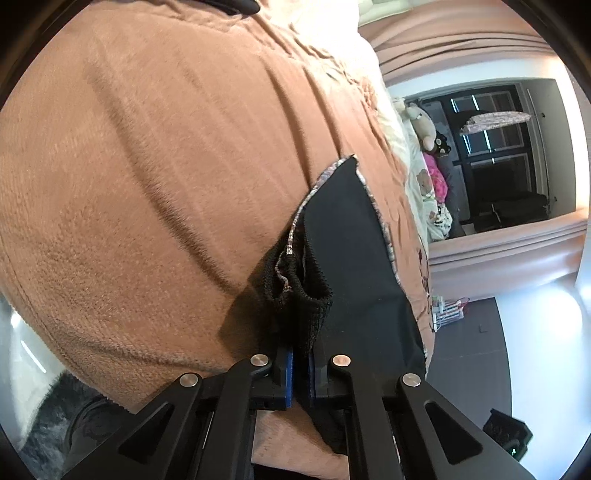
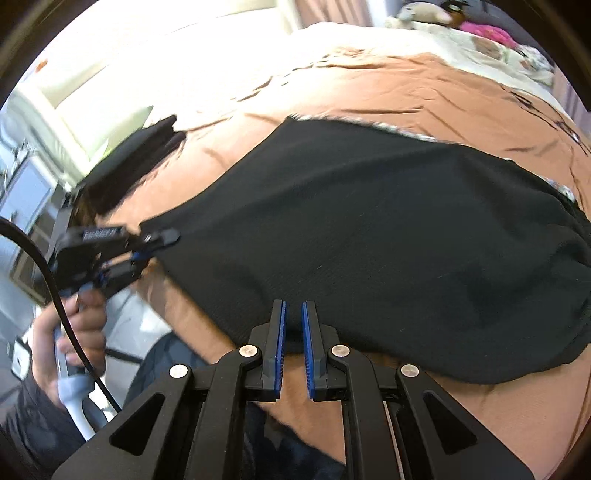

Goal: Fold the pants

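Note:
Black pants [image 2: 369, 229] with a patterned lining lie spread on a brown bed cover [image 2: 369, 85]. In the left wrist view my left gripper [image 1: 302, 354] is shut on a ribbed black cuff of the pants [image 1: 306, 295], which stretch away to the right [image 1: 351, 240]. In the right wrist view my right gripper [image 2: 291, 314] is slightly open at the near edge of the pants, with the black cloth between its blue pads [image 2: 280, 343]. The left gripper [image 2: 159, 240] also shows there, holding the pants' left corner.
A second dark garment [image 2: 147, 144] lies on the bed at the far left. Pillows and stuffed toys [image 2: 428, 13] sit at the bed's far end. A dark window [image 1: 498, 155] and grey floor [image 1: 469, 354] lie beyond the bed edge.

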`<state>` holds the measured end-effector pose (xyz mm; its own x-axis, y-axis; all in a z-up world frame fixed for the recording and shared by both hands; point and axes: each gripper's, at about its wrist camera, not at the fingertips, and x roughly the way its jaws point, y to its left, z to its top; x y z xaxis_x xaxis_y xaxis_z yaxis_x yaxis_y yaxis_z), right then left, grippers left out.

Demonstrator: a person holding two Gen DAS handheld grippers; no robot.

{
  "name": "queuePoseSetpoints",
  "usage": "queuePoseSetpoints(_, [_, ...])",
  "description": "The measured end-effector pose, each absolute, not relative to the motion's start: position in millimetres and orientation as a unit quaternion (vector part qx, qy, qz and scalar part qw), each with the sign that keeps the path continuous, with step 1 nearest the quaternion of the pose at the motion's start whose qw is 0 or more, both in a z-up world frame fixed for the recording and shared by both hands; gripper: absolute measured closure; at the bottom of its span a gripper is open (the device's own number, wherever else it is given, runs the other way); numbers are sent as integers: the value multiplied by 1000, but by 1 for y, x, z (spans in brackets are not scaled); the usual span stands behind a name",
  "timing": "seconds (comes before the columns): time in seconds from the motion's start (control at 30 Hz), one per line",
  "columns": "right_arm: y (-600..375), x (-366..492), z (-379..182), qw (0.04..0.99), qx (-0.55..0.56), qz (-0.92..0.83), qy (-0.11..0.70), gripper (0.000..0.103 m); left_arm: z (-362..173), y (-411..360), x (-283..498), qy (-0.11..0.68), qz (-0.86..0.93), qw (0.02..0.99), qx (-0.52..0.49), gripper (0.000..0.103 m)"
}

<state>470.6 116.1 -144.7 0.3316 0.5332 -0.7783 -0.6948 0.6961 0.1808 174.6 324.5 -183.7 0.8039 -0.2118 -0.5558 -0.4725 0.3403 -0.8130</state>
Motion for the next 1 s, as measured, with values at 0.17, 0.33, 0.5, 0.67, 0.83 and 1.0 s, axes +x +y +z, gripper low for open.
queuePoseSetpoints(0.17, [106, 496, -149, 832, -77, 332, 438, 97, -172, 324, 176, 292, 78, 767, -566, 98])
queuePoseSetpoints(0.33, [103, 514, -166, 841, -65, 296, 448, 97, -161, 323, 183, 284, 72, 774, -561, 98])
queuePoseSetpoints(0.5, [102, 508, -190, 825, -57, 290, 482, 97, -151, 322, 187, 279, 64, 780, -556, 98])
queuePoseSetpoints(0.67, [95, 497, -190, 807, -43, 300, 507, 97, -148, 320, 191, 275, 60, 782, -555, 98])
queuePoseSetpoints(0.83, [94, 493, -178, 798, -41, 318, 510, 97, -148, 320, 195, 276, 61, 784, -552, 98])
queuePoseSetpoints(1.0, [98, 503, -161, 801, -27, 328, 501, 97, -153, 321, 192, 278, 64, 780, -556, 98])
